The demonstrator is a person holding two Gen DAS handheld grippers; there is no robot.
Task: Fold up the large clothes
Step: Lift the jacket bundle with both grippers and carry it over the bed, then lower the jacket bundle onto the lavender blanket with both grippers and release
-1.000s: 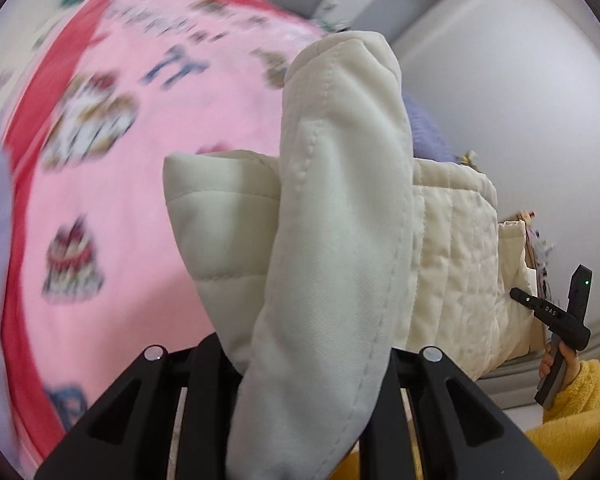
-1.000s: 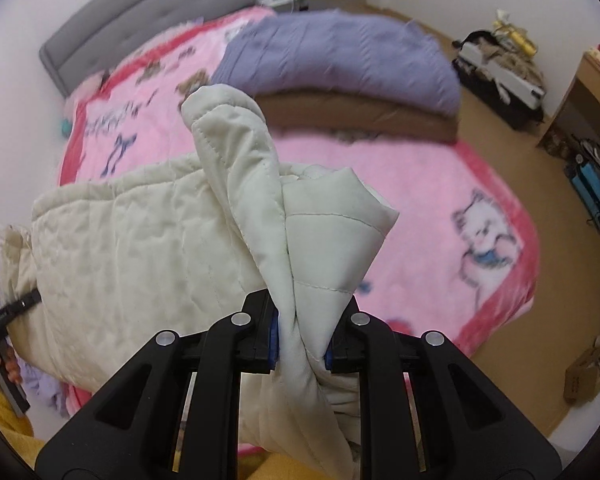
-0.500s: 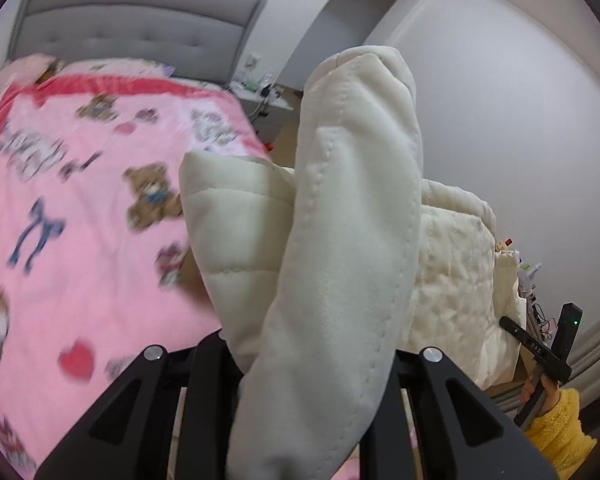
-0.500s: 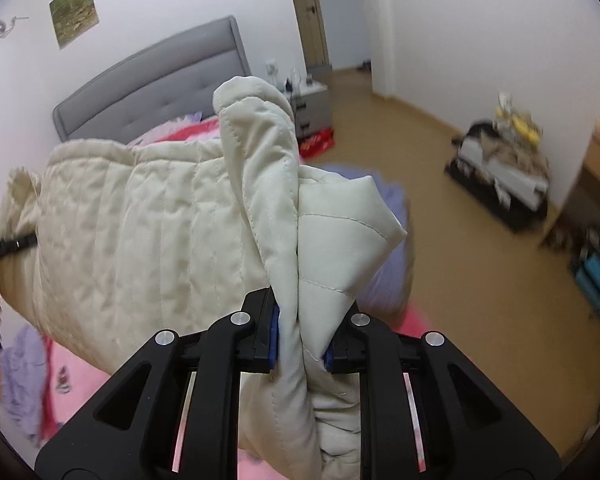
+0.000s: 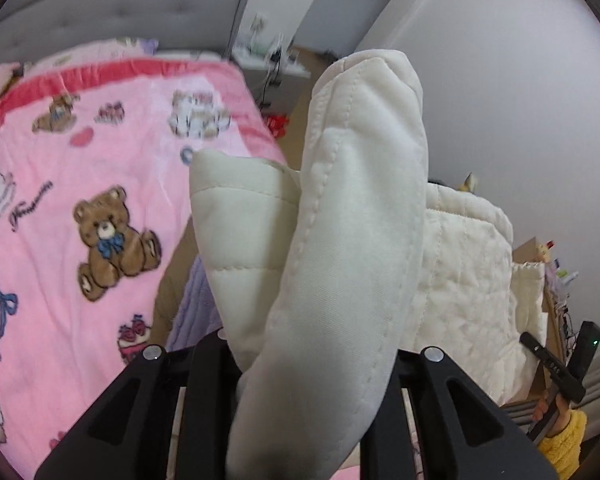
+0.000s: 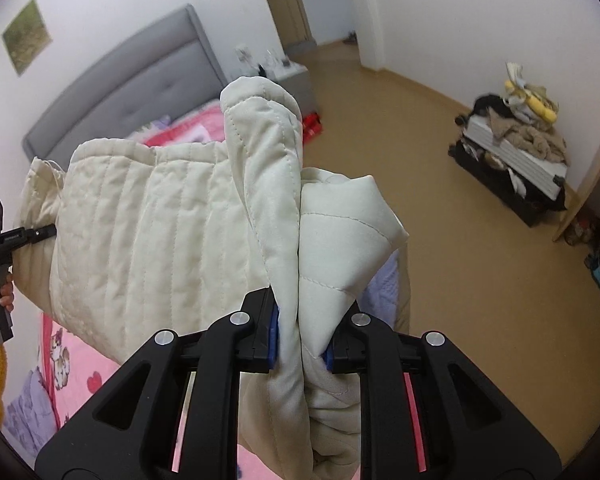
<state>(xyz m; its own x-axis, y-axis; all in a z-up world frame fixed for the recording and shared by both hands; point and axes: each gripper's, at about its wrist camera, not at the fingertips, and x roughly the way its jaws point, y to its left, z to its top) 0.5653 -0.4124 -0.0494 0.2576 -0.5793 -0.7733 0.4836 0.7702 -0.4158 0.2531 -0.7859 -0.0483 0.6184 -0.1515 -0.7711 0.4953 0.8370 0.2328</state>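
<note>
A cream quilted garment [image 5: 360, 240] hangs stretched in the air between my two grippers, above the bed. My left gripper [image 5: 312, 364] is shut on one bunched corner of it. My right gripper [image 6: 300, 332] is shut on the other corner [image 6: 284, 208], with the fabric pinched between its blue pads. Each gripper shows in the other's view: the right gripper at the far right edge of the left wrist view [image 5: 556, 368], the left gripper at the far left of the right wrist view [image 6: 4, 236]. The quilted panel [image 6: 148, 240] spans between them.
A pink teddy-bear blanket [image 5: 60, 200] covers the bed with a grey headboard [image 6: 120, 88]. Purple bedding [image 6: 24, 408] lies under the garment. A nightstand [image 6: 284, 72] stands beside the bed. A suitcase piled with clothes [image 6: 516, 144] sits on the tan floor at right.
Both grippers have lifted the garment off the bed and tilted upward; the views now look across the room instead of down at the blanket. Both grips are unchanged.
</note>
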